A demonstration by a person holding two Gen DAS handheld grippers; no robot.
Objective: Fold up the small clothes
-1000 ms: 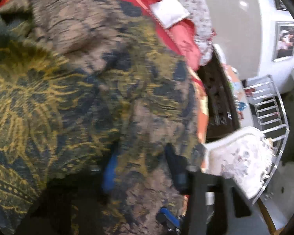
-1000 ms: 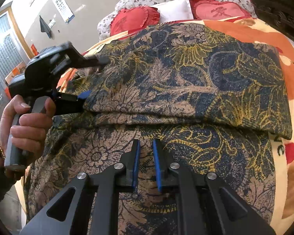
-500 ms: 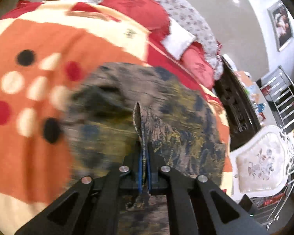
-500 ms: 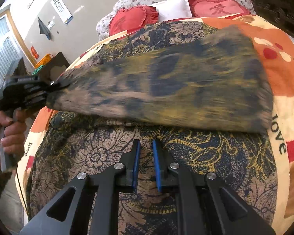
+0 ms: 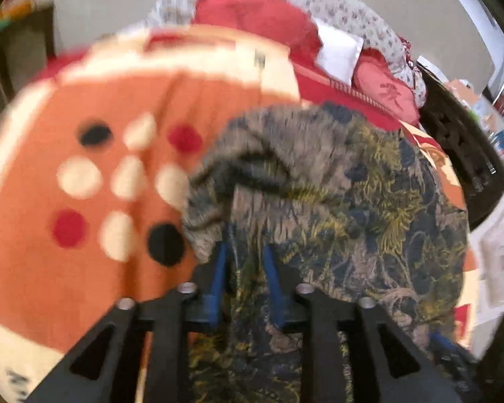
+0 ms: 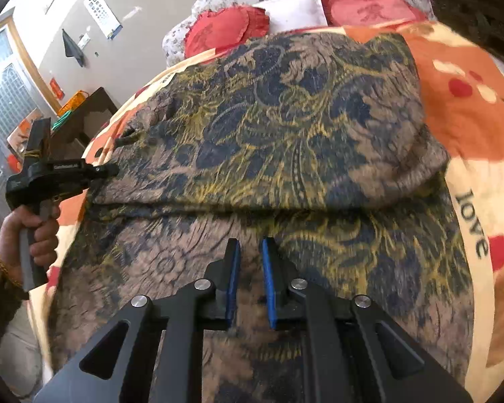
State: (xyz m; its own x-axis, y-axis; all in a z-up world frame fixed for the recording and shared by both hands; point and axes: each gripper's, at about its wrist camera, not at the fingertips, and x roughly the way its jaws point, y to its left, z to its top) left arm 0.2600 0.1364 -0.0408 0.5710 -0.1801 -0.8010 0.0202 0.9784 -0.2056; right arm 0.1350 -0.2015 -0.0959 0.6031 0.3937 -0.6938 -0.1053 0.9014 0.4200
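A: What lies ahead of the grippers?
B: A patterned garment point(image 6: 285, 141), folded over on the bed's orange blanket point(image 5: 84, 154).
A: The left gripper point(image 5: 246, 262)?
B: Opening, cloth edge loose between its jaws.
A: The right gripper point(image 6: 251, 268)?
B: Slightly apart above the cloth, gripping nothing.

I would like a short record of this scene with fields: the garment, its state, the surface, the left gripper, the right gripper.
garment: patterned cloth, brown with navy and yellow flowers
state: one layer folded over another, fold edge running across the right wrist view
surface: orange and cream blanket on a bed
left gripper: jaws opening, cloth edge between the pads, no clamp visible
right gripper: jaws slightly apart over the lower layer, nothing visibly pinched
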